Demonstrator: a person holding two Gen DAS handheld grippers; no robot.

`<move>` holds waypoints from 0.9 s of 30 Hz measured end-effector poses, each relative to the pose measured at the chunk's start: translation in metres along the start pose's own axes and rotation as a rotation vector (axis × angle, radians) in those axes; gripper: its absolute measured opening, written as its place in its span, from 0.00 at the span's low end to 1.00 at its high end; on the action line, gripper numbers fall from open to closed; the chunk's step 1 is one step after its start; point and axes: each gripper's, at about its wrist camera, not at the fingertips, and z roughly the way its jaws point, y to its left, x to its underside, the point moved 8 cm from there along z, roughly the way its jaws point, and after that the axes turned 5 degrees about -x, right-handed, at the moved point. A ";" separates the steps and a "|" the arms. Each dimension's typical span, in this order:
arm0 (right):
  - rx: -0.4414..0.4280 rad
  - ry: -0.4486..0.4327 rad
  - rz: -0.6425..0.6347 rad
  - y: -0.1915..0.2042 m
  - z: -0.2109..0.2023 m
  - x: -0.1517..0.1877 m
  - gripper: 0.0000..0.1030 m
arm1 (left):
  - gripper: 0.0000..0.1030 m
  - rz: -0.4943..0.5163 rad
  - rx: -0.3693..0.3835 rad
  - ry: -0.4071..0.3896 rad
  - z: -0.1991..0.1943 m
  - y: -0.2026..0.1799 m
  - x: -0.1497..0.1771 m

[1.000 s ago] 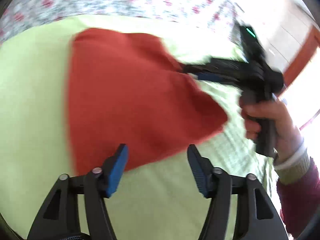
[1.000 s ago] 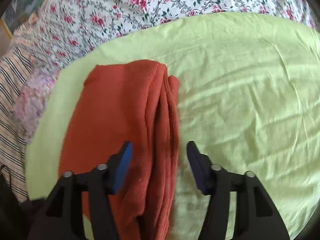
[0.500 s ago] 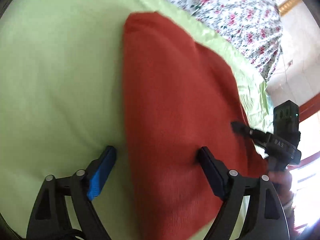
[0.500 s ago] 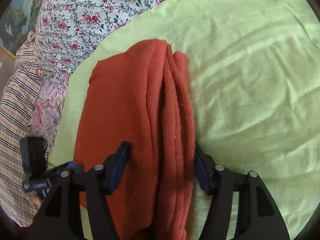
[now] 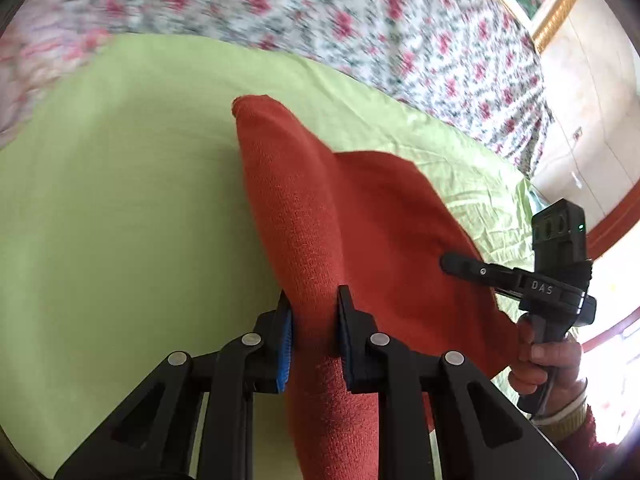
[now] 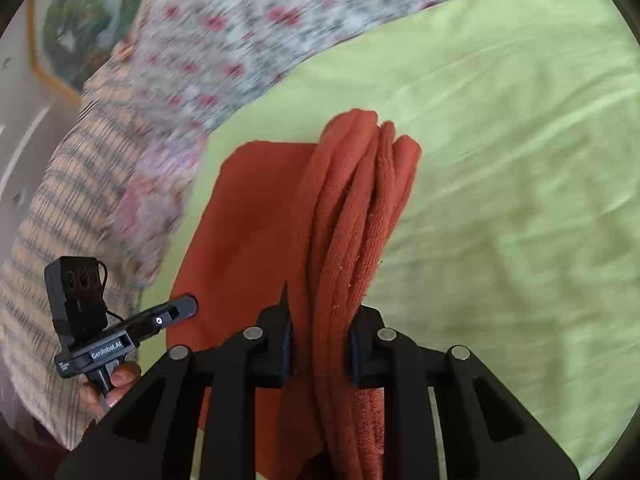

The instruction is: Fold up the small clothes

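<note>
A rust-red knitted garment (image 5: 360,216) lies folded on a light green sheet (image 5: 120,220). My left gripper (image 5: 314,308) is shut on one folded edge of it, lifted into a ridge. My right gripper (image 6: 320,320) is shut on the opposite, thick layered edge of the garment (image 6: 352,216). The rest of the garment (image 6: 248,232) hangs between them. In the left wrist view the right gripper (image 5: 452,262) reaches onto the garment's right side. In the right wrist view the left gripper (image 6: 188,306) reaches its left side.
The green sheet (image 6: 500,180) lies over a floral bedspread (image 5: 400,28). A striped and checked cloth (image 6: 52,208) sits at the left of the right wrist view. A wall and wooden trim (image 5: 608,216) stand at the right of the left wrist view.
Both grippers were open astride the garment's edges half a second ago. Now both have closed on the garment and raised its edges off the sheet.
</note>
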 end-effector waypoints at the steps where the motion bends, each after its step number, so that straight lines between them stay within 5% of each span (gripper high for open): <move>1: -0.021 0.012 -0.007 0.008 0.007 0.006 0.22 | 0.18 -0.004 -0.015 -0.007 -0.012 0.012 0.007; 5: -0.062 0.077 -0.020 0.025 0.041 0.037 0.22 | 0.19 -0.035 -0.068 0.035 -0.022 0.049 0.036; 8: 0.014 0.094 -0.013 0.013 0.055 0.049 0.23 | 0.28 -0.053 -0.127 0.098 -0.005 0.071 0.060; 10: 0.007 0.095 0.035 0.004 0.055 0.053 0.29 | 0.38 -0.059 -0.147 0.085 -0.005 0.074 0.064; 12: 0.050 0.099 0.047 -0.001 0.050 0.055 0.47 | 0.49 -0.055 -0.164 0.065 -0.008 0.075 0.062; 16: 0.180 -0.006 -0.037 0.011 0.021 0.040 0.50 | 0.49 -0.074 -0.168 0.046 -0.009 0.072 0.055; 19: 0.182 -0.070 -0.092 0.026 0.015 0.019 0.50 | 0.49 -0.074 -0.177 0.048 -0.010 0.077 0.059; 27: 0.120 0.043 -0.033 0.014 0.074 -0.005 0.12 | 0.49 -0.086 -0.192 0.070 -0.002 0.071 0.055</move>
